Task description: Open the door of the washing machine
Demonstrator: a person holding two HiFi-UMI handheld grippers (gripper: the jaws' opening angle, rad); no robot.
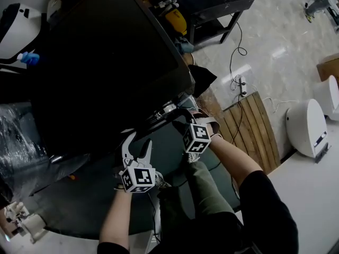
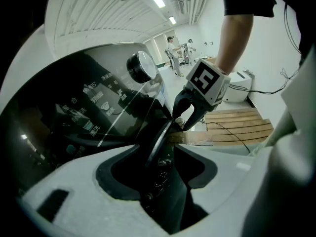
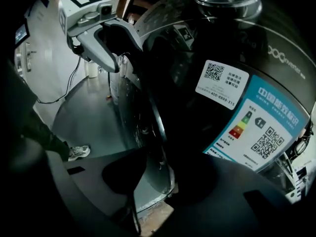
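Observation:
The black washing machine [image 1: 106, 62] fills the head view, with its round door's rim [image 1: 159, 116] at the front edge. My left gripper [image 1: 139, 141], with white fingers, is open and straddles that rim [image 2: 158, 142] without pressing on it. My right gripper [image 1: 183, 121] sits farther along the same rim [image 3: 159, 127]. The rim runs between its dark jaws, with a gap showing on one side. Each gripper appears in the other's view: the right gripper [image 2: 186, 120] and the left gripper [image 3: 123, 58]. The knob [image 2: 140, 67] and panel lie above the door.
A wooden pallet [image 1: 249, 126] lies on the floor to the right, with cables and a power strip [image 1: 241, 83] beside it. White rounded appliances [image 1: 307, 126] stand farther right and a black table [image 1: 212, 7] behind. Energy stickers [image 3: 256, 127] cover the machine's front. My shoe [image 3: 79, 152] rests on the grey floor.

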